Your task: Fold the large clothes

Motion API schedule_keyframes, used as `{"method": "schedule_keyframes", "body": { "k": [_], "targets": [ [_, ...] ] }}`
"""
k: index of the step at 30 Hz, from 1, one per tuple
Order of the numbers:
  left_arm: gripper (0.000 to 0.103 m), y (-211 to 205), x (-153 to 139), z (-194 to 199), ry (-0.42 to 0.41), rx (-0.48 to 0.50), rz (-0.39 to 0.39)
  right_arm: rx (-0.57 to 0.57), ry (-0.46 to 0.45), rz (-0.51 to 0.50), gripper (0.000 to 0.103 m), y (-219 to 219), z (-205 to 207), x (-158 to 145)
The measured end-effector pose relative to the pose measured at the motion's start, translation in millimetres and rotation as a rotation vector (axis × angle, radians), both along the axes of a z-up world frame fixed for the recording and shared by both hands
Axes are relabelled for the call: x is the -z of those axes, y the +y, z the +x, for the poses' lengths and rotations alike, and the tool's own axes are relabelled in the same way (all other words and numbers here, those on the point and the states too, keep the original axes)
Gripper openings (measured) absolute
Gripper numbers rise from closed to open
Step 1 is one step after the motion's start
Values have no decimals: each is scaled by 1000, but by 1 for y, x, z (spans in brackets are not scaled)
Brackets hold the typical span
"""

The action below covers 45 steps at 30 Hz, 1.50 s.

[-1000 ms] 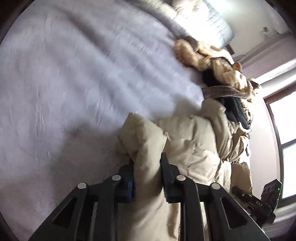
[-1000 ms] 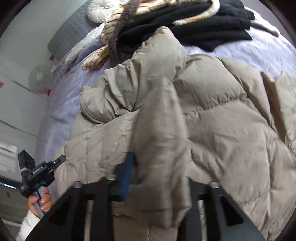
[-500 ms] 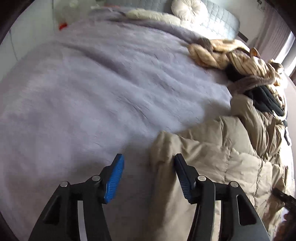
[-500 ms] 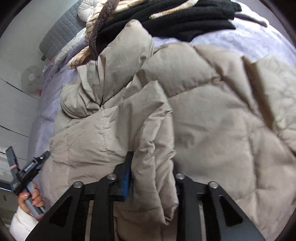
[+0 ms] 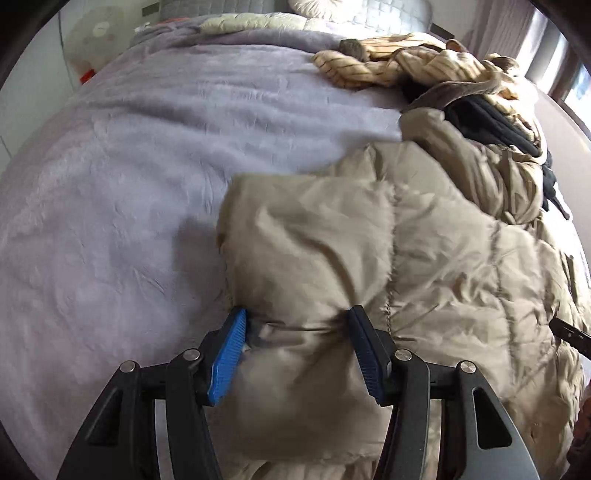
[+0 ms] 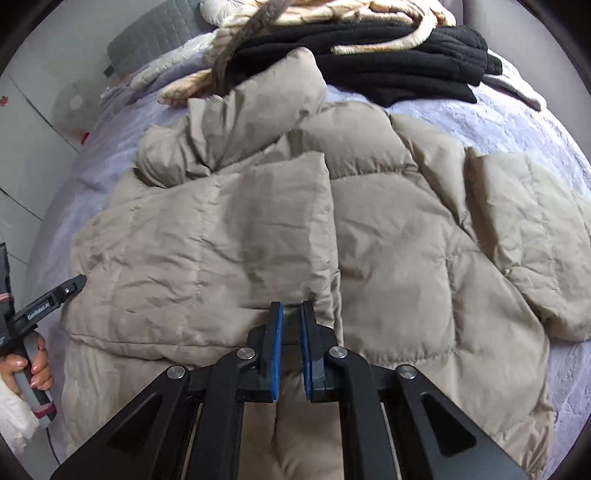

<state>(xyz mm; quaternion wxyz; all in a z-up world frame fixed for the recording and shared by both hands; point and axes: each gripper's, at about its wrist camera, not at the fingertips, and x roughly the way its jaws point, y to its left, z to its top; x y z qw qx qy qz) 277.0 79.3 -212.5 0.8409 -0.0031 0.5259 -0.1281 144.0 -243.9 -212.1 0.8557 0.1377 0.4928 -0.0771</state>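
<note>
A beige puffer jacket lies spread on a lavender blanket. In the left wrist view my left gripper is open, its blue pads on either side of a folded corner of the jacket. In the right wrist view the jacket lies flat with a folded panel on top. My right gripper is nearly shut, pinching the panel's near edge. The left gripper shows at the left edge, held by a hand.
A pile of striped cream clothes and black clothes lies at the far side of the bed. A grey headboard and a round cushion stand behind. A fan stands by the wall.
My left gripper opened and let go of the jacket corner, which now lies folded on the bed. My right gripper laid its fold flat and holds only a thin edge.
</note>
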Motion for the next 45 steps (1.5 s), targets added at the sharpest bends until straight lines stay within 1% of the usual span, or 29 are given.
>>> {"method": "schedule_keyframes", "body": {
  "k": [2, 3, 4, 5, 6, 7, 9, 10, 11, 12, 16, 20, 23, 25, 26, 27, 28, 29, 30, 31, 33, 34, 36, 38, 40, 41, 45],
  "targets": [
    [58, 1, 5, 4, 3, -36, -19, 10, -19, 12, 2, -9, 10, 2],
    [60, 1, 6, 5, 0, -44, -19, 11, -25, 11, 2, -12, 16, 1],
    [64, 0, 7, 6, -5, -50, -11, 9, -31, 5, 2, -14, 19, 1],
    [66, 0, 8, 3, -11, -54, -1, 1, -31, -2, 2, -15, 23, 2],
    [71, 0, 10, 2, -12, -63, 9, -3, -26, -5, 2, -17, 26, 3],
    [73, 2, 11, 0, -8, -73, 13, -4, -20, 2, 2, -18, 28, 3],
    [73, 5, 8, 0, 14, -97, 9, -5, -7, 1, 3, -19, 25, -3],
    [73, 6, 3, -2, 18, -107, 10, -7, -4, -1, 3, -19, 20, -8],
    [73, 7, -3, -8, 15, -107, 15, -4, 1, 2, 7, -20, 13, -11],
    [73, 6, -9, -12, 9, -102, 23, 8, 10, 12, 8, -24, 4, -14],
    [73, -6, -34, -36, -6, -57, 61, 65, 22, 104, 8, -42, -40, -20],
    [73, -35, -47, -68, 21, 7, 75, 121, 29, 173, 8, -54, -79, -22],
    [73, -62, -53, -91, 44, 55, 61, 154, 27, 199, 9, -61, -102, -24],
    [73, -85, -54, -105, 63, 93, 54, 179, 22, 221, 21, -70, -114, -25],
    [73, -95, -54, -110, 69, 110, 57, 196, 18, 229, 37, -75, -126, -26],
    [73, -107, -53, -117, 75, 133, 62, 213, 10, 233, 48, -80, -133, -27],
    [75, -117, -52, -123, 82, 153, 63, 228, 2, 234, 49, -86, -138, -29],
    [83, -130, -51, -129, 92, 180, 60, 243, -3, 233, 49, -94, -144, -30],
    [97, -140, -52, -135, 91, 194, 57, 260, -8, 235, 49, -102, -150, -32],
    [100, -151, -52, -140, 77, 210, 53, 280, -14, 241, 50, -112, -157, -32],
    [100, -168, -54, -147, 68, 242, 57, 320, -29, 262, 64, -130, -171, -34],
    [100, -176, -54, -151, 70, 255, 59, 337, -36, 270, 65, -138, -176, -33],
    [100, -193, -54, -156, 78, 274, 54, 380, -50, 281, 77, -159, -187, -33],
    [100, -208, -54, -160, 82, 288, 50, 422, -71, 299, 82, -179, -197, -32],
    [100, -225, -54, -162, 86, 298, 53, 475, -106, 321, 84, -203, -207, -33],
    [100, -232, -54, -162, 88, 300, 53, 500, -121, 326, 88, -214, -212, -33],
    [100, -260, -53, -166, 89, 316, 61, 614, -181, 376, 88, -261, -228, -30]
  ]
}}
